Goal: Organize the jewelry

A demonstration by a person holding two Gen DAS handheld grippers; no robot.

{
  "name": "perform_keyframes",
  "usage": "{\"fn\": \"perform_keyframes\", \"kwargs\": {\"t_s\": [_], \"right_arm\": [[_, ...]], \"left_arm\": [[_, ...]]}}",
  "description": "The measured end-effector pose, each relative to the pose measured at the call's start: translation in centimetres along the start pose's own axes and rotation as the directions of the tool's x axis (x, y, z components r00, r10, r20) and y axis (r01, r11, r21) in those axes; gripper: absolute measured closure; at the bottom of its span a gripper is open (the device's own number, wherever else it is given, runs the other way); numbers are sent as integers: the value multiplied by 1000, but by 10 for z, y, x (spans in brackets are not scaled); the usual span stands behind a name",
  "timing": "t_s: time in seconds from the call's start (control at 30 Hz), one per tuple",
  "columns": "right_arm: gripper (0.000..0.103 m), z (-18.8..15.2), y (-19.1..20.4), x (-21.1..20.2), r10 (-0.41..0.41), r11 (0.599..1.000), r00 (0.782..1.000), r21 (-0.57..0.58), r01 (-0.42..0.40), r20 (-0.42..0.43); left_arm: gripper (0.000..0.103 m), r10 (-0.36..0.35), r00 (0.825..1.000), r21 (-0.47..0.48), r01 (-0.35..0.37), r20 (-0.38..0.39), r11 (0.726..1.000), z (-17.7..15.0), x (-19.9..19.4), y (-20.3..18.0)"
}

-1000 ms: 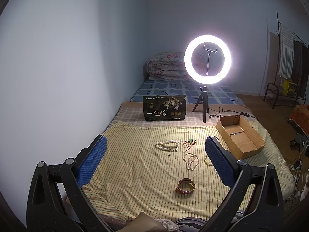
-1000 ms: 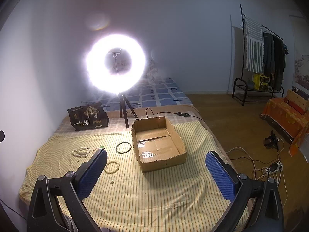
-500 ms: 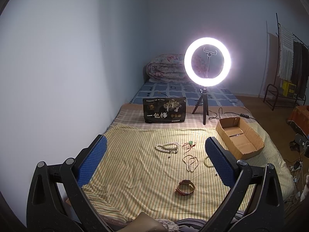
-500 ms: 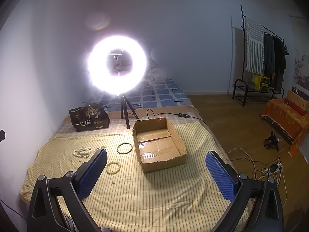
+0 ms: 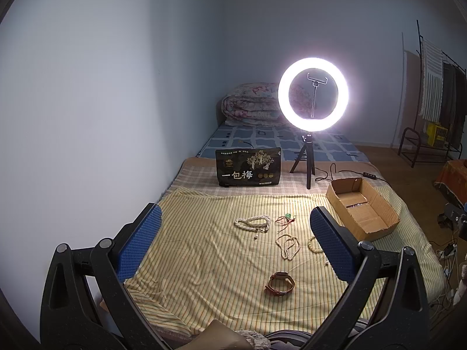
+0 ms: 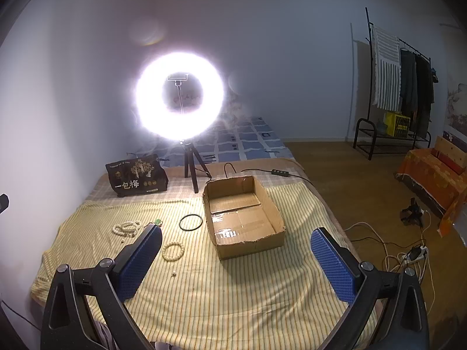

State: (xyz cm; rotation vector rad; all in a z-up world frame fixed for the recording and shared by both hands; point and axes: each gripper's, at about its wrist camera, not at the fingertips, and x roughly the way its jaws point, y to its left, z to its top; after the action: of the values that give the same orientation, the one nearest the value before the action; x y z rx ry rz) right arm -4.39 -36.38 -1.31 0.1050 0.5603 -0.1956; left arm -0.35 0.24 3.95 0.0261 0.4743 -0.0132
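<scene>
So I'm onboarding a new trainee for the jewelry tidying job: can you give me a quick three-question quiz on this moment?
1. True or false: the cardboard box already holds jewelry.
2. Which piece lies nearest the box in the right wrist view? A) black ring B) brown watch C) white bead necklace
3. Fill in: both the left tongs and the right tongs are ____.

Key: 1 false, its floor looks bare; 2 A; 3 open, holding nothing.
</scene>
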Motion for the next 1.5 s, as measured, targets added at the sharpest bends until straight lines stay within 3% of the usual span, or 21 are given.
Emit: {"fn": "perform_keyframes", "kwargs": {"t_s": [0.53, 1.23, 1.5], "right_arm": [[0, -3, 0, 4, 6, 1000, 1000, -11, -6, -15], [0, -11, 19, 32, 16, 994, 998, -105, -23, -66], [0, -26, 29, 64, 98, 970, 986, -208, -124, -134]], "left_arm": [[0, 1, 1000, -1, -1, -10, 1000, -8, 1, -3], [0, 15, 997, 2, -15, -82, 1000, -34, 40, 3], [0, 6, 985, 7, -5, -174, 1000, -52, 75, 15]]}}
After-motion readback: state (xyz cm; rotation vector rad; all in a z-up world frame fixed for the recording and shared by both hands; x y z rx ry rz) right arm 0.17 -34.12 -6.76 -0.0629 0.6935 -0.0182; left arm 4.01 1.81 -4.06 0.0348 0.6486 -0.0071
